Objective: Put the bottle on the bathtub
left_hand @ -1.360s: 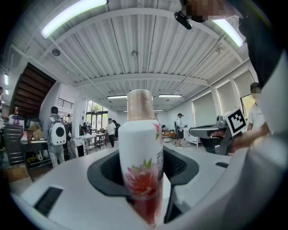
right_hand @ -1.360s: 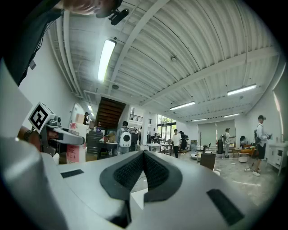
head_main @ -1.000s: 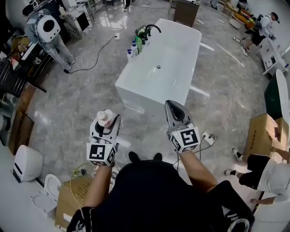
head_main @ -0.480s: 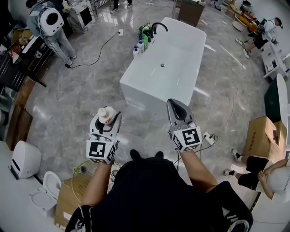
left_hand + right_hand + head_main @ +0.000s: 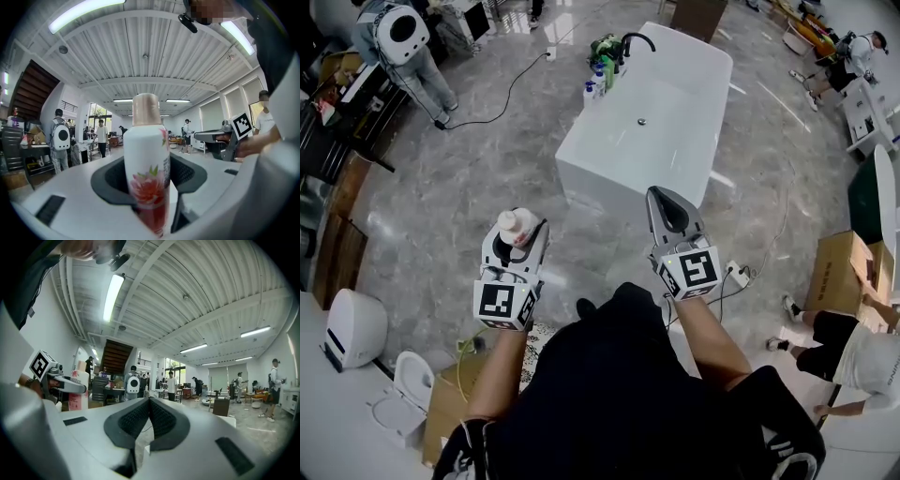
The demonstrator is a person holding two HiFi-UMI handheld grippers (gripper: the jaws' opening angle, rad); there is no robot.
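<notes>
My left gripper [image 5: 517, 240] is shut on a white bottle [image 5: 517, 226] with a red flower print and a beige cap, held upright over the floor. In the left gripper view the bottle [image 5: 146, 164] stands between the dark pads, filling the centre. My right gripper [image 5: 667, 213] is shut with nothing in it; its pads [image 5: 132, 419] meet in the right gripper view, where the bottle [image 5: 78, 391] shows at the left. The white bathtub [image 5: 591, 134] stands ahead on the marble floor, a black tap [image 5: 636, 40] and several bottles [image 5: 599, 77] at its far left corner.
A person with a white backpack [image 5: 400, 33] stands far left. Cardboard boxes [image 5: 836, 274] lie at the right near a crouching person [image 5: 853, 361]. A power strip and cables [image 5: 733, 275] run on the floor by my right arm. White toilets [image 5: 356, 328] sit at the lower left.
I have stepped a little towards the bathtub's near end. Both grippers keep their poses and the bottle stays held.
</notes>
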